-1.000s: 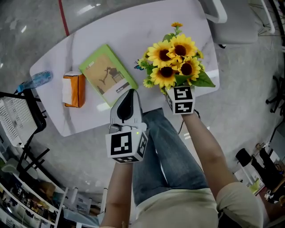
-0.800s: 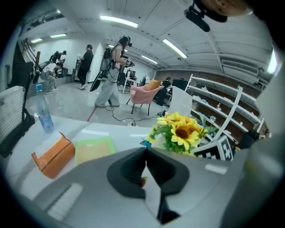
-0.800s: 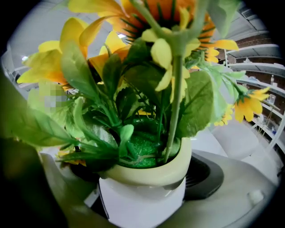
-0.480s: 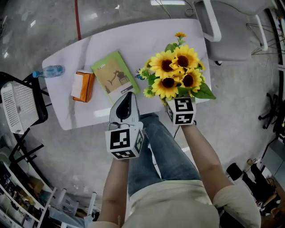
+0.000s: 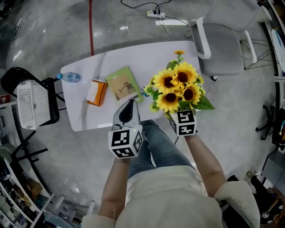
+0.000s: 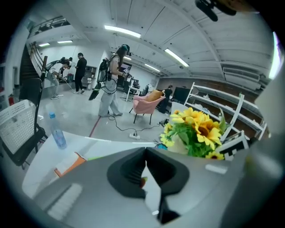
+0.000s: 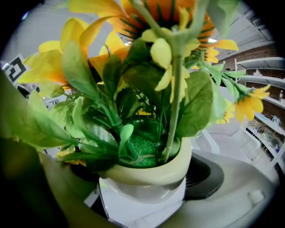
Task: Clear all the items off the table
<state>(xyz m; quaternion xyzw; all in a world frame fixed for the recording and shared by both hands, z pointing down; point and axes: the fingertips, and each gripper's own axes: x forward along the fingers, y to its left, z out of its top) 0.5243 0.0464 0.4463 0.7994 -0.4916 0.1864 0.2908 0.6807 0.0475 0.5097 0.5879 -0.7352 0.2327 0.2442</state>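
Observation:
My right gripper [image 5: 177, 111] is shut on the white pot [image 7: 144, 196] of a bunch of yellow sunflowers [image 5: 178, 87], held up in the air over the table's near right corner. In the right gripper view the pot and leaves fill the picture and hide the jaws. My left gripper [image 5: 130, 104] is shut with nothing in it, raised over the front edge of the white table [image 5: 80, 111]. On the table lie a green book [image 5: 124, 83], an orange tissue box [image 5: 96, 92] and a water bottle [image 5: 69, 77] at the far left.
A grey chair [image 5: 222, 44] stands behind the table's right end. A black chair with a white basket [image 5: 33, 102] stands at the left. A power strip [image 5: 156, 13] with a cable lies on the floor behind the table. Several people stand far off in the left gripper view.
Both grippers have risen, the right one carrying the sunflowers higher above the table. The table and its items now look smaller and farther below.

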